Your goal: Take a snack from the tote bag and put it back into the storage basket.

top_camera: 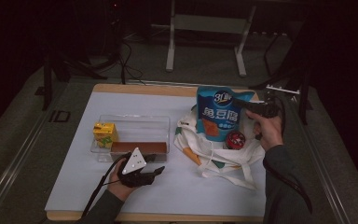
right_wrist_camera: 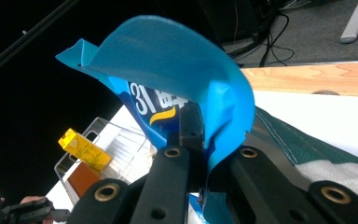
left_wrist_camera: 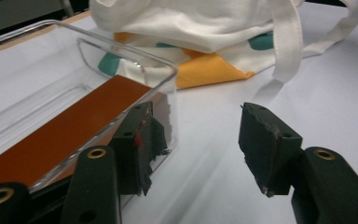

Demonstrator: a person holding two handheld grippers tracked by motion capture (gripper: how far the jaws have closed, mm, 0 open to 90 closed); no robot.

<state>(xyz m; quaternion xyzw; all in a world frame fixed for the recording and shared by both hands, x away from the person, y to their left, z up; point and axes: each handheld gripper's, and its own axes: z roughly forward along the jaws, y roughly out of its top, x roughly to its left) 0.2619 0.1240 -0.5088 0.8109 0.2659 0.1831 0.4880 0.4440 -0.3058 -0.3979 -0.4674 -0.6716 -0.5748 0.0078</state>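
At the left of the white table top (top_camera: 74, 186), a small yellow drink carton (top_camera: 104, 134) is seen standing upright in the left end of a clear, rectangular plastic tray (top_camera: 135, 122). A flat reddish-brown slab (top_camera: 139, 148) is laid along the near side of the same tray. Just in front of the tray, close to its near right corner, the left gripper (top_camera: 157, 171) is held low over the table in the person's left hand, a grey three-cornered plate showing on top of it. In the left gripper view its jaws are spread, with only bare table between the pads; the left pad (left_wrist_camera: 140, 140) is seen just beside the tray's clear corner wall (left_wrist_camera: 170, 93), though contact cannot be told.

Further right, a white cloth tote bag with orange and green patches (top_camera: 214, 158) is spread on the table, its straps trailing toward the near edge. A round red object (top_camera: 236, 139) is seen in the mouth of the bag. Above the bag, a blue snack pouch printed with white lettering (top_camera: 218, 114) is held upright, its lower end down in the bag's opening. The pouch's upper right edge is pinched by the right gripper (top_camera: 242, 104), whose jaws are pressed together on the blue film (right_wrist_camera: 214, 116) in the right gripper view, so that the film is curled over them.
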